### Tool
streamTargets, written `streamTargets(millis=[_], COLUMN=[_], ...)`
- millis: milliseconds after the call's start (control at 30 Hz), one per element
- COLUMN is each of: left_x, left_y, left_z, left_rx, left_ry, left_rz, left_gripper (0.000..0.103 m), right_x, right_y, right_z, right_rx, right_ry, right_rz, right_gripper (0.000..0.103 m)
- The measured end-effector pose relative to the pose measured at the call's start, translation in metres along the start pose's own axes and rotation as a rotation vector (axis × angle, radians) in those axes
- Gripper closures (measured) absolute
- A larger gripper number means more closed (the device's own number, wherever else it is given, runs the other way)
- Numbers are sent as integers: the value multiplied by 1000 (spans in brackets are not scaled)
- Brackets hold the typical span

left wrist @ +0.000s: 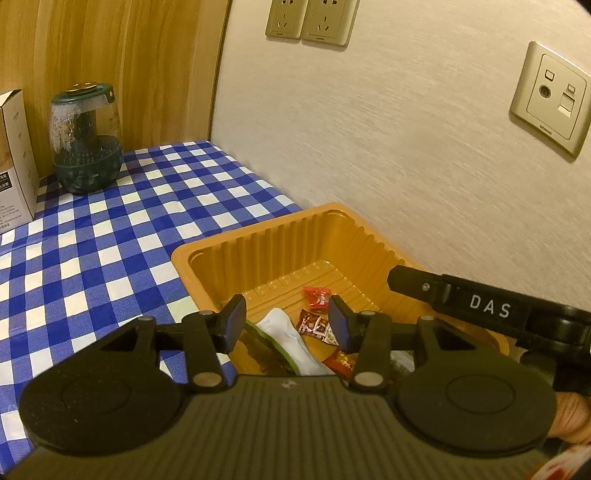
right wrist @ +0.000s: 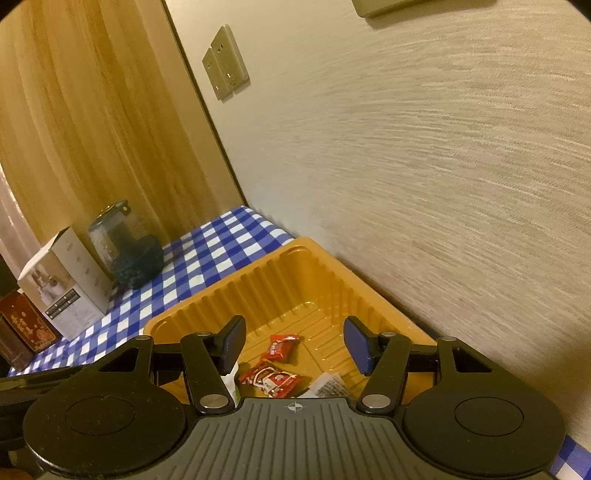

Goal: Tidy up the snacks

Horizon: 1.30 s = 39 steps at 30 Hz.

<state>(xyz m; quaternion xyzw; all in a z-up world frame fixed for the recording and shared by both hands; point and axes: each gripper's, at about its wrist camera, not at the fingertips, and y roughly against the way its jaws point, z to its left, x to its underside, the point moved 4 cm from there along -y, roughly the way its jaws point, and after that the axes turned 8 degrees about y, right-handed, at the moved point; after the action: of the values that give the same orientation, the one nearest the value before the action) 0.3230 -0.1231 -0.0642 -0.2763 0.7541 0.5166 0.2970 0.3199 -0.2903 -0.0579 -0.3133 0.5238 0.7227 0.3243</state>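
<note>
An orange ribbed plastic tray (left wrist: 258, 243) (right wrist: 258, 284) sits on the blue checked cloth against the wall. In it lie small red wrapped candies (left wrist: 317, 297) (right wrist: 280, 345), a white and green packet (left wrist: 288, 339) and a clear wrapped snack (right wrist: 328, 386). My left gripper (left wrist: 288, 323) is open and empty just above the tray's near part. My right gripper (right wrist: 293, 345) is open and empty above the tray too; its finger (left wrist: 458, 295) reaches in from the right in the left wrist view.
A green-lidded glass jar (left wrist: 86, 140) (right wrist: 123, 243) and a white carton (left wrist: 14, 158) (right wrist: 64, 280) stand at the back left by the wood panel. A dark red box (right wrist: 26, 325) stands beside the carton. The wall carries sockets (left wrist: 310, 20).
</note>
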Motion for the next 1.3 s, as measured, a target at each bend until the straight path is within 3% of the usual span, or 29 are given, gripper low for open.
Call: streamTargets(millis=[100, 433, 467, 533, 567, 833, 1300], left_x=[0, 5, 7, 9, 10, 32, 82], left_y=[0, 9, 12, 19, 23, 71, 187], left_z=[0, 5, 6, 6, 6, 4, -13], left_rx=[-2, -32, -38, -45, -48, -64, -169], left_ry=[-2, -14, -18, -25, -26, -11, 31], left_rz=[0, -7, -10, -18, -22, -35, -35], left_gripper=[57, 37, 35, 28, 27, 0, 0], right_x=[0, 0, 1, 2, 3, 16, 65], right_y=[0, 7, 9, 14, 18, 67, 178], right_z=[-1, -5, -6, -8, -9, -9, 9], right_rx=[1, 26, 32, 40, 43, 59, 50], right_ry=[-1, 9, 10, 8, 5, 20, 117], right_rz=[0, -3, -5, -10, -15, -22, 104], right_gripper=[44, 44, 42, 26, 24, 19, 14])
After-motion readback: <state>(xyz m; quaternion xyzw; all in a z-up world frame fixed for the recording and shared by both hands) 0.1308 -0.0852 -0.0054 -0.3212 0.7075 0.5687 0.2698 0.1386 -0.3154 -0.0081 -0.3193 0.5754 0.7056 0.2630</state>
